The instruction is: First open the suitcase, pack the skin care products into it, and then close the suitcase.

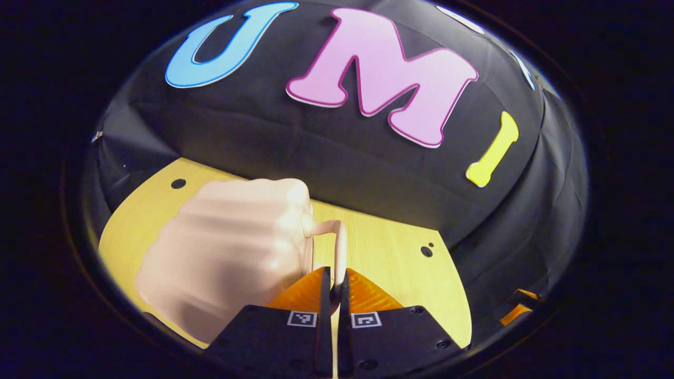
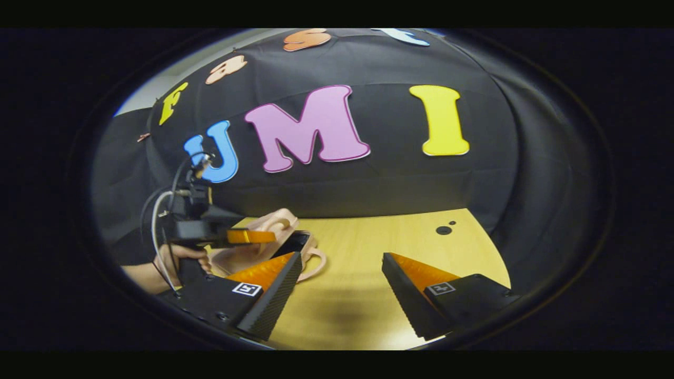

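Two fingers of the left tool (image 1: 335, 295) are sitting at the bottom of the left gripper view, and they are pressing together on the thin handle (image 1: 341, 247) of the small pink suitcase (image 1: 226, 252). So this tool is closed on the handle. The suitcase is lying on the yellow surface (image 1: 389, 252), just in front of the tool and a little to its left side, near the black cloth wall.

In the right gripper view the right tool (image 2: 342, 279) is hanging above the surface with its fingers wide apart and holding nothing. Farther to the left in this view, the other tool (image 2: 247, 236) is reaching over the suitcase (image 2: 263, 247), and a hand (image 2: 176, 258) is holding it. A dark gap (image 2: 292, 243) is showing at the case (it is looking like the lid is already partly lifted, but this is not sure). No skin care products are clear to see.

The step in hand is probably opening the suitcase. To do it well, the left tool should be pulling the handle slowly along the arc of the hinge, not straight up, because the light case could slide or lift. The free right tool could be pressing the lower shell down to keep it steady.
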{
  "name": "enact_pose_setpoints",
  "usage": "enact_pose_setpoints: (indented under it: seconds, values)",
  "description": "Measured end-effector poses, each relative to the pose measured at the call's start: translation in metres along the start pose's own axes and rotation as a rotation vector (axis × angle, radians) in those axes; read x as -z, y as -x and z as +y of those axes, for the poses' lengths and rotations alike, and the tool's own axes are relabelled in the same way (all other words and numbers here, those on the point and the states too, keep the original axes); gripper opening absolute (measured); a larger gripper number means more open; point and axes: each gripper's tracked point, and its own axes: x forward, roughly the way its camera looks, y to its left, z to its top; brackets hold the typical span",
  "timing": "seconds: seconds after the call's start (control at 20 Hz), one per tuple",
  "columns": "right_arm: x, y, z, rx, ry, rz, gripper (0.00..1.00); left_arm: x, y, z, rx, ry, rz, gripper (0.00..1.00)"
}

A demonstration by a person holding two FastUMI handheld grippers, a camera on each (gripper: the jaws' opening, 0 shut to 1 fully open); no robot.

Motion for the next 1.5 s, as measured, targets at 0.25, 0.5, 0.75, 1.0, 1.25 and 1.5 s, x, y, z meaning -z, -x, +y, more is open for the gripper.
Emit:
enact_pose_setpoints:
  seconds: [0.25,0.5,0.75,1.0,1.25,1.5]
  values:
    - [-0.015,0.013,-0.017,0.047,-0.007,-0.053,0.97,0.046,-0.041,-0.005,-0.088,-0.078,0.116,0.12]
    - [-0.013,0.033,-0.018,0.079,0.004,-0.054,0.97,0.05,-0.033,-0.018,-0.089,-0.078,0.104,0.49]
    - [-0.022,0.063,0.002,0.1,0.007,-0.099,0.97,0.009,0.059,-0.006,-0.059,0.014,-0.101,0.83]
    - [-0.05,0.107,0.038,0.12,-0.011,-0.194,0.97,-0.062,0.245,0.017,-0.175,-0.166,-0.548,0.92]
    - [-0.065,0.152,0.07,0.139,-0.002,-0.333,0.97,-0.045,0.322,0.003,-0.151,-0.229,-0.63,0.92]
    - [-0.033,0.162,0.096,0.119,0.012,-0.296,0.97,-0.001,0.343,0.019,-0.153,-0.284,-0.575,0.93]
